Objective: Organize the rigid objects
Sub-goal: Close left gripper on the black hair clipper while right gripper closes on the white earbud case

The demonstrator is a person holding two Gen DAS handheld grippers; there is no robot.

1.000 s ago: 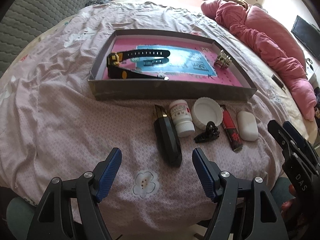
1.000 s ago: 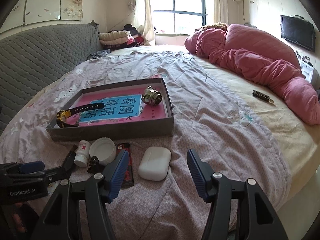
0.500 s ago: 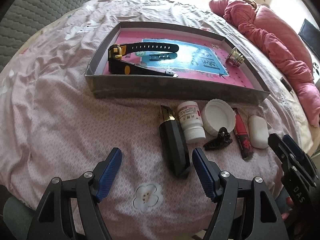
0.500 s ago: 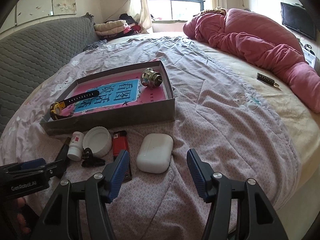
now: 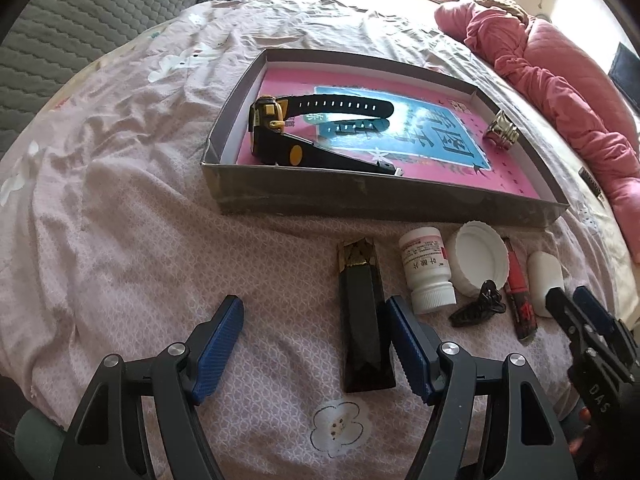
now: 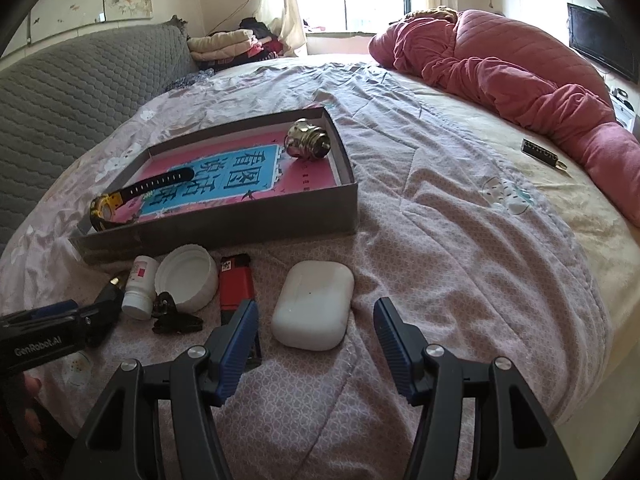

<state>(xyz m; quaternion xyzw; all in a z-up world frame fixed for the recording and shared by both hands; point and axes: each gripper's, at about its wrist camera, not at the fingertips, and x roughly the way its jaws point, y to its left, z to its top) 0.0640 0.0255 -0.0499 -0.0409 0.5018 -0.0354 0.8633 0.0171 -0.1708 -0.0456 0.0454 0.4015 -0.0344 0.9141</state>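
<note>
Hovering low over the pink bedspread (image 5: 120,240), the left gripper (image 5: 312,340) has its blue jaws apart and nothing between them; the black faceted case (image 5: 362,320) lies just inside its right pad, at centre-bottom of the left wrist view. To the right of that case runs a row: white pill bottle (image 5: 426,272), white lid (image 5: 478,260), black clip (image 5: 478,306), red lighter (image 5: 518,292) and white earbud case (image 5: 544,280). Above them, in the middle of the frame, sits the grey box (image 5: 380,200), holding a black-and-yellow watch (image 5: 288,136) at its left and a shiny metal fitting (image 5: 502,134) at its right. Seen from the right wrist, the right gripper (image 6: 316,344) is spread wide and empty too, with the earbud case low-centre just ahead of its pads.
</note>
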